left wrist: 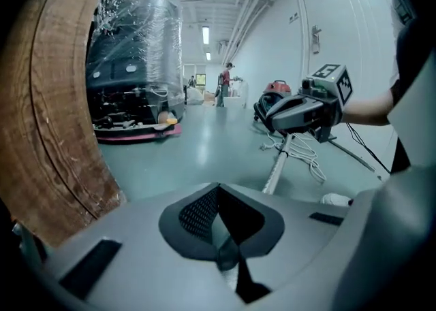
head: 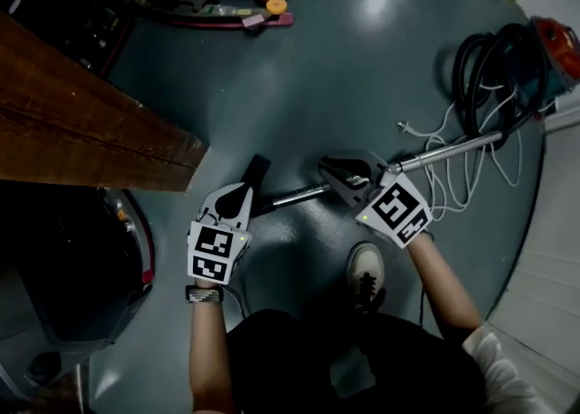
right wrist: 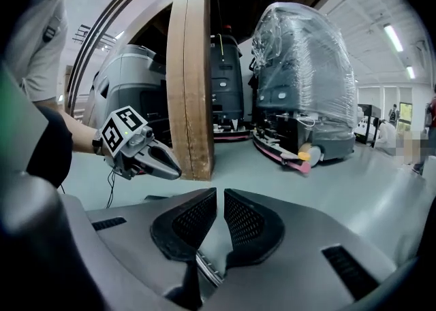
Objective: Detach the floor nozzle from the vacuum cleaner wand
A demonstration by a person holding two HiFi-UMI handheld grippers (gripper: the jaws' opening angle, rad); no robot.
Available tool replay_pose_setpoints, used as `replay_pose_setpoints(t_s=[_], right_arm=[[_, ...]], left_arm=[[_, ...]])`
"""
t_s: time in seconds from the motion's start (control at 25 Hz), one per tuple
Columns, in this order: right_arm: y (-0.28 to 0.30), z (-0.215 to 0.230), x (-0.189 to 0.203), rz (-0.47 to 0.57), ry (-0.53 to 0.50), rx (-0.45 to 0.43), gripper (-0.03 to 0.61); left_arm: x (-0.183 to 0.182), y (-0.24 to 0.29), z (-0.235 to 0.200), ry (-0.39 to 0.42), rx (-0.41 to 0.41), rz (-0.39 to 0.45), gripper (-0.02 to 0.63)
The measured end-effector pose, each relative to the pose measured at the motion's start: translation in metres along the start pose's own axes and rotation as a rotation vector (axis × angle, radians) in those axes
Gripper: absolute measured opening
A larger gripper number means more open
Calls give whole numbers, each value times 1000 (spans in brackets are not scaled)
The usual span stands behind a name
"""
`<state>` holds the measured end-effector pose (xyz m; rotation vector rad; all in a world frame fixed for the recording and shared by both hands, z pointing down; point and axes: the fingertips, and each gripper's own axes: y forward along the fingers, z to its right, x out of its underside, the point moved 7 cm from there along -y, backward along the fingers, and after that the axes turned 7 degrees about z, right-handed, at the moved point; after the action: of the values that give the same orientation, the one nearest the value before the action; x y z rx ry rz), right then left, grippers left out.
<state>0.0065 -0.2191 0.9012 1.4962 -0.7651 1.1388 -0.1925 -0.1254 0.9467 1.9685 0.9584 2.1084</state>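
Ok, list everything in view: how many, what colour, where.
vacuum wand: one, silver, lying on the floor, centre-right
floor nozzle: one, black, apparently at the wand's left end
hose: one, black, coiled upper right
vacuum body: one, red, right edge
cable: one, white, loose beneath the wand
wooden board: one, brown, left
wrapped machine: one, dark under clear film, background
shoe: one, pale, near the wand
left gripper: one, grey, shut, near the nozzle
right gripper: one, grey, shut, above the wand

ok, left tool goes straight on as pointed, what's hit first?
Probably the black floor nozzle, just ahead of the left tool in the head view; depth is unclear, so possibly bare floor instead.
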Motion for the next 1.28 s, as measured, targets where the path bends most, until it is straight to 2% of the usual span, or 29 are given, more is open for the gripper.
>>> replay_pose_setpoints(t_s=[0.04, 0.12, 0.24, 0.4, 0.52, 0.64, 0.8, 1.0, 1.28], right_arm=[[3, 0, 5, -12, 2, -1, 34], [8, -2, 15, -50, -11, -20, 37], [18, -14, 33, -117, -43, -86, 123], [28, -31, 55, -214, -130, -172, 158], [40, -39, 71, -282, -210, -230, 187], [50, -43, 84, -318, -230, -275, 196], [59, -48, 99, -370, -255, -333, 204], [67, -42, 113, -410, -264, -352, 206], [79, -39, 129, -474, -288, -407, 206]], left_arm=[[6, 2, 2, 13, 15, -21, 2], [17, 5, 6, 34, 45, -56, 67], [29, 8, 9, 50, 72, -87, 71], [40, 13, 12, 68, 93, -120, 71], [49, 17, 17, 110, 136, -173, 94], [63, 22, 22, 152, 182, -237, 128], [72, 27, 21, 132, 203, -262, 144], [77, 34, 21, 80, 248, -300, 149], [90, 42, 24, 111, 296, -360, 149]])
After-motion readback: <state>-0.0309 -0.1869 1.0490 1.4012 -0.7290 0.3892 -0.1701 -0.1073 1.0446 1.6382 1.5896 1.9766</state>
